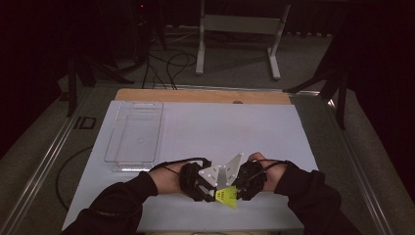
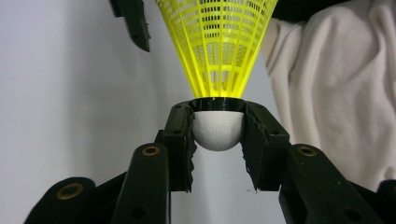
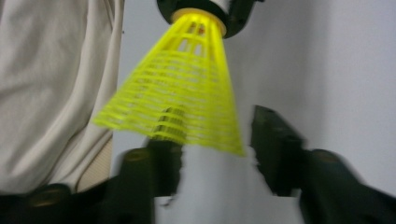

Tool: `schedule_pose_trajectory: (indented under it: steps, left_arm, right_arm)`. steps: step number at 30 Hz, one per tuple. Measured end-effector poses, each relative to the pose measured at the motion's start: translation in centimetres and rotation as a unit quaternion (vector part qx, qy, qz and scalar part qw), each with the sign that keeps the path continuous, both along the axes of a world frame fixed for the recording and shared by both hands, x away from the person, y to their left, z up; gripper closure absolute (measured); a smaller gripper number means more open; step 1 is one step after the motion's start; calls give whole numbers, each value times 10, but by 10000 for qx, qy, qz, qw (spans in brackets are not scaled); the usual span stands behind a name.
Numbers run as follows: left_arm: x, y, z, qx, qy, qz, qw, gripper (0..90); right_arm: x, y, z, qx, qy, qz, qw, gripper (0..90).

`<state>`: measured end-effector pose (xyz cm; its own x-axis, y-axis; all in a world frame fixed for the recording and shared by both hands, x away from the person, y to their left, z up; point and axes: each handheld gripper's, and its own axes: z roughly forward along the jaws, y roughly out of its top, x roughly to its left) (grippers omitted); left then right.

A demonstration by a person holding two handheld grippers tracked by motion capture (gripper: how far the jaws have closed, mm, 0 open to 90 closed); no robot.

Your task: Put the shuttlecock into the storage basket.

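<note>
A yellow plastic shuttlecock with a white cork head hangs over the table's near edge, between my two grippers. In the left gripper view my left gripper is shut on the cork, and the mesh skirt flares away from it. In the right gripper view the skirt widens towards my right gripper, whose jaws stand apart on either side of the skirt's rim; the right-hand jaw is clear of it. From above, my left gripper and my right gripper face each other, tips nearly meeting.
A clear plastic tray lies on the left part of the white table top. A wooden strip runs along the far edge, with a metal stand and cables on the floor behind. Cream clothing hangs close beside the grippers.
</note>
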<state>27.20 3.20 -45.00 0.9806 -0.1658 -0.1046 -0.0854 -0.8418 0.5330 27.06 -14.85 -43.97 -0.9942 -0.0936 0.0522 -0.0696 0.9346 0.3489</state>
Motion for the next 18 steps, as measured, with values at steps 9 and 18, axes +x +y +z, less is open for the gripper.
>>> schedule_pose_trajectory:
  steps: [9, 18]
  left_arm:
    - [4, 9, 3, 148, 11, 125, 9998, 653]
    - [11, 24, 7, 271, 212, 368, 9987, 653]
  right_arm:
    - [1, -4, 1, 121, 77, -494, 9987, 202]
    - [3, -18, 4, 557, 21, -799, 9952, 99]
